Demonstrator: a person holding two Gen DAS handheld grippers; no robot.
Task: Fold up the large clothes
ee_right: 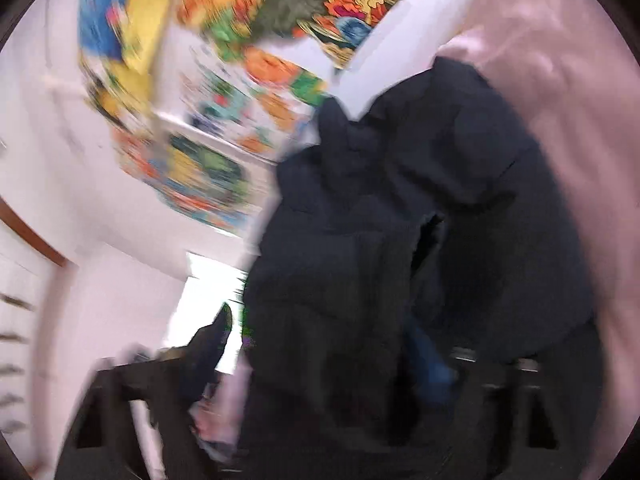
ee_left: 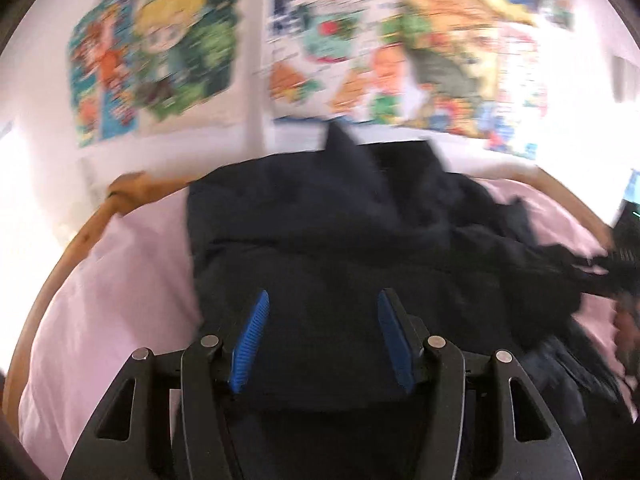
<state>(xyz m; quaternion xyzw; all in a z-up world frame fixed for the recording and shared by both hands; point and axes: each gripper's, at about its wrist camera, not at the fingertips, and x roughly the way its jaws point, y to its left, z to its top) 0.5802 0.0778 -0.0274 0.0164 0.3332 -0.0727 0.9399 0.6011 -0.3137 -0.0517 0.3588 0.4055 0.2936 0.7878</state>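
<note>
Wooden frame (ee_left: 52,280): curved rail bounding the bed at far left of the left wrist view; knotted joint at its upper end
Pink sheet (ee_left: 120,280): covers the surface inside the frame; bare on the left, overlaid by the garment at centre; seen again along the right edge of the right wrist view
Posters (ee_left: 160,56): colourful cartoon prints on the white wall behind the bed; blurred in both views; detail not legible
Left gripper (ee_left: 322,336): blue-padded fingers (ee_left: 252,340) spread apart; nothing pinched between them; the pads sit in front of the garment without pressing it
Dark navy garment (ee_left: 340,232): large, rumpled, piled on the pink sheet from centre to right; one corner stands up against the wall; folds run toward the right edge
Right gripper (ee_left: 624,256): dark shape at the far right edge of the left wrist view, at the garment's trailing fabric; in the right wrist view the garment (ee_right: 400,240) drapes over the fingers and hides the pads; finger state there: cannot tell; image heavily blurred
</note>
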